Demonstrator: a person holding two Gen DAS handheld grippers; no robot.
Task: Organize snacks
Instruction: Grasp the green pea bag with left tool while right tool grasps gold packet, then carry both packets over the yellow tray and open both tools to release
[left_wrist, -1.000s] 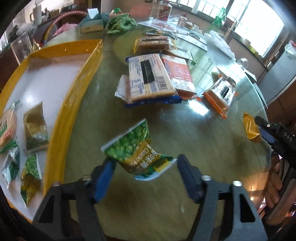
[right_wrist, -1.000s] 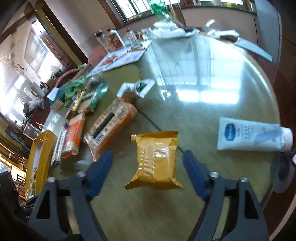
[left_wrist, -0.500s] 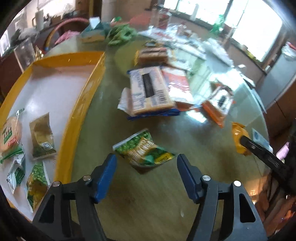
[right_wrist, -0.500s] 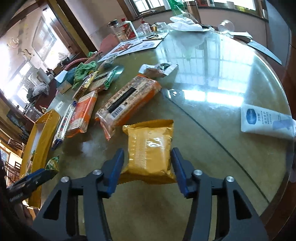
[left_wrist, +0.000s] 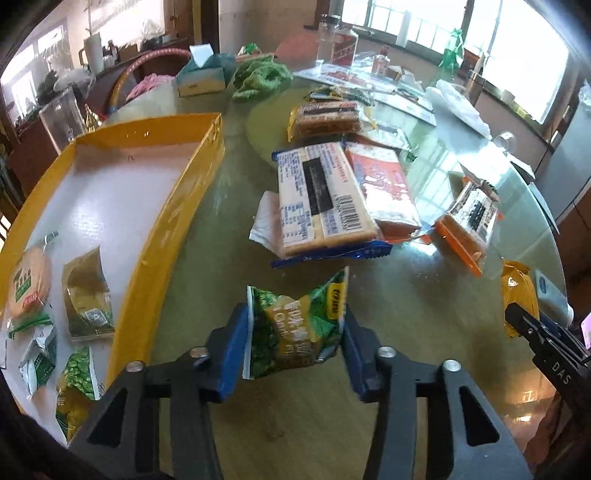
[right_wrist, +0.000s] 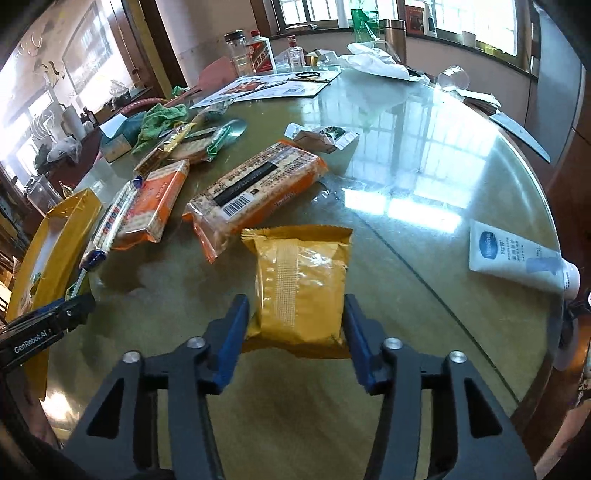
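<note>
Left gripper (left_wrist: 293, 343) closing, pads pinching green pea packet (left_wrist: 295, 328) beside yellow tray (left_wrist: 173, 221); right gripper (right_wrist: 295, 332) closing around yellow packet (right_wrist: 301, 284). Pickup step; next, probably lifting both trayward.

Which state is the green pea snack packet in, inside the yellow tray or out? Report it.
Out. The green pea snack packet sits on the glass table, right of the yellow tray, crumpled between the closing left gripper pads.

Glossy glass tabletop (right_wrist: 424, 177); crinkled shiny plastic yellow snack packet (right_wrist: 301, 280).
</note>
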